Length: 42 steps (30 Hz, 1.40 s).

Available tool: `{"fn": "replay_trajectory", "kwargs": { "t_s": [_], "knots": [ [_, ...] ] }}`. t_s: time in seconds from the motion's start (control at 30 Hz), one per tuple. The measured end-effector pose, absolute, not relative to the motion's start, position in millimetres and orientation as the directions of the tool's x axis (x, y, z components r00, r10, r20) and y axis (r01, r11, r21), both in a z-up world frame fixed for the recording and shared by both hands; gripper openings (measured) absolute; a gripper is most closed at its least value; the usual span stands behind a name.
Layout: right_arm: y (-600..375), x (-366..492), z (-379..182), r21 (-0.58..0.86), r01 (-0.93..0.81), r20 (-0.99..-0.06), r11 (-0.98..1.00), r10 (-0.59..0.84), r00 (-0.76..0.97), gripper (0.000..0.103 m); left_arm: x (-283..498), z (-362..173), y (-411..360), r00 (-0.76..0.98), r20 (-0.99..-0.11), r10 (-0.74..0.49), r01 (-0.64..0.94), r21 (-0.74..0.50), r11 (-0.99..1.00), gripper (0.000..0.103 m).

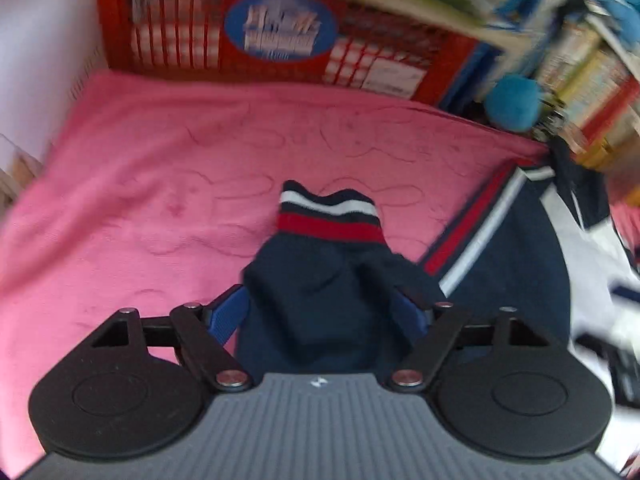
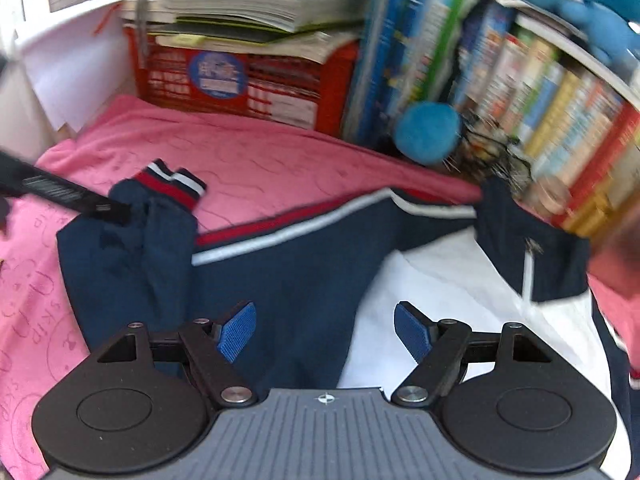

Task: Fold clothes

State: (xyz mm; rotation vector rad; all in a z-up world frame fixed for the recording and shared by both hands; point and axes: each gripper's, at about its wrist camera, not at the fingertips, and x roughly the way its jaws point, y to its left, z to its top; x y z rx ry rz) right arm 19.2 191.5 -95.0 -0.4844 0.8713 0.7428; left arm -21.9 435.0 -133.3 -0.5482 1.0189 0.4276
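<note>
**Sleeve fold in hand — left grips, right hangs free**

Pink blanket (image 1: 160, 184) covers the surface; red crate (image 1: 192, 40), stacked magazines and a row of books (image 2: 560, 112) crowd the back, with a blue plush (image 2: 428, 132) at the blanket's edge.

Jacket (image 2: 280, 264) — navy with white panels and red-white stripes — lies spread across the blanket, collar (image 2: 528, 240) toward the books. Its sleeve (image 1: 320, 288) is bunched between the left gripper (image 1: 320, 308) fingers, which pinch the navy cloth; the striped cuff (image 1: 328, 212) sticks up past the tips. The right view shows that gripper coming in from the left at the sleeve near the jacket's edge.

Right gripper (image 2: 324, 332) hangs over the jacket body where navy meets white, fingers spread, nothing between them.

Step, as I judge it: a sleeve fold, sleeve lifted and in carry. Whether it is going in over the body or being pulled out to straighten, can't tell. Next move calls for keeping the pinch firm so the cloth doesn't slip. Body looks mostly flat, some ripples by the sleeve. Both views motion-blurred at the edges.
</note>
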Motion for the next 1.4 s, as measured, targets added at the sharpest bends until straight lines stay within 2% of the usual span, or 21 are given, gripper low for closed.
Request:
{"fn": "replay_trajectory", "kwargs": {
  "t_s": [0.03,0.07,0.1,0.13,0.3,0.33,0.4,0.47,0.57,0.6,0.63,0.7,0.77,0.83,0.9,1.0,1.1,1.23,1.27,1.33,1.4],
  "knots": [
    [191.0,17.2,-94.5,-0.054,-0.761,-0.821,0.647,0.405,0.403,0.077,-20.6,-135.3,434.5,0.458,-0.884,0.097,-0.586,-0.218,0.781,0.035],
    [191.3,15.6,-94.1,-0.022,-0.771,-0.819,0.636,0.432,0.379,0.077,-22.1,-135.3,434.0,0.460,-0.881,0.109,-0.597,-0.216,0.773,0.029],
    [191.6,14.0,-93.7,0.011,-0.781,-0.815,0.624,0.458,0.355,0.077,-24.2,-133.9,433.9,0.474,-0.874,0.106,-0.600,-0.233,0.766,0.011],
    [197.1,13.5,-96.7,0.060,-0.801,-0.817,0.596,0.490,0.303,0.077,-27.9,-130.6,435.2,0.499,-0.862,0.087,-0.592,-0.266,0.760,0.006],
    [251.6,7.4,-131.6,0.282,-0.841,-0.818,0.462,0.574,0.041,0.077,-40.7,-92.8,441.3,0.570,-0.812,0.123,-0.553,-0.268,0.789,0.002],
    [264.6,2.9,-140.2,0.296,-0.839,-0.826,0.456,0.564,0.014,0.060,-42.4,-82.6,444.3,0.583,-0.800,0.139,-0.553,-0.266,0.790,0.002],
    [289.9,-6.5,-136.6,0.299,-0.845,-0.800,0.444,0.599,0.032,0.005,-52.7,-62.6,448.9,0.596,-0.784,0.177,-0.560,-0.247,0.791,0.002],
    [315.1,-15.9,-131.0,0.298,-0.851,-0.767,0.432,0.639,0.056,0.005,-64.2,-42.3,453.5,0.583,-0.772,0.255,-0.584,-0.179,0.792,0.003],
    [357.3,-29.5,-120.4,0.285,-0.867,-0.704,0.408,0.703,0.100,0.005,-87.1,-13.6,459.6,0.546,-0.745,0.383,-0.630,-0.064,0.774,0.011],
    [375.4,-34.8,-117.4,0.262,-0.880,-0.681,0.395,0.722,0.121,0.008,-94.3,-7.4,462.1,0.524,-0.739,0.423,-0.650,-0.026,0.759,0.031],
    [392.9,-40.9,-120.3,0.230,-0.898,-0.690,0.376,0.714,0.122,0.017,-100.7,-3.2,464.4,0.498,-0.735,0.460,-0.669,0.012,0.743,0.046],
    [427.6,-53.6,-128.4,0.162,-0.929,-0.719,0.331,0.685,0.119,0.026,-112.2,0.6,467.5,0.441,-0.732,0.520,-0.701,0.080,0.709,0.047],
    [422.0,-59.4,-127.6,0.144,-0.945,-0.718,0.295,0.688,0.105,0.037,-123.4,-1.3,468.9,0.418,-0.738,0.530,-0.718,0.089,0.690,0.047],
    [412.4,-64.4,-125.9,0.131,-0.957,-0.715,0.260,0.693,0.091,0.066,-131.3,-6.8,470.0,0.411,-0.747,0.522,-0.729,0.074,0.680,0.047],
    [402.8,-69.5,-124.2,0.117,-0.968,-0.711,0.224,0.699,0.076,0.077,-136.9,-13.6,470.9,0.406,-0.758,0.511,-0.738,0.059,0.672,0.047],
    [385.5,-77.1,-119.7,0.057,-0.977,-0.706,0.207,0.700,0.107,0.077,-135.8,-25.8,470.2,0.418,-0.776,0.472,-0.745,0.004,0.667,0.047],
    [328.9,-56.3,-111.8,-0.051,-0.915,-0.687,0.400,0.651,0.323,0.075,-125.6,-38.2,453.1,0.491,-0.777,0.395,-0.706,-0.089,0.703,0.047],
    [243.7,-5.7,-111.7,-0.098,-0.705,-0.691,0.702,0.462,0.556,0.067,-95.5,-52.9,418.5,0.595,-0.758,0.269,-0.593,-0.187,0.784,0.047],
    [231.2,9.8,-118.6,-0.111,-0.651,-0.712,0.751,0.397,0.579,0.065,-86.0,-56.7,411.6,0.612,-0.753,0.241,-0.566,-0.205,0.798,0.047],
    [227.8,27.9,-138.1,-0.132,-0.622,-0.773,0.772,0.313,0.552,0.050,-67.9,-65.1,401.9,0.633,-0.748,0.198,-0.530,-0.233,0.815,0.047],
    [238.8,28.3,-155.8,-0.108,-0.657,-0.813,0.746,0.315,0.490,0.049,-53.6,-73.8,397.5,0.626,-0.756,0.191,-0.528,-0.230,0.818,0.048]
  ]
}}
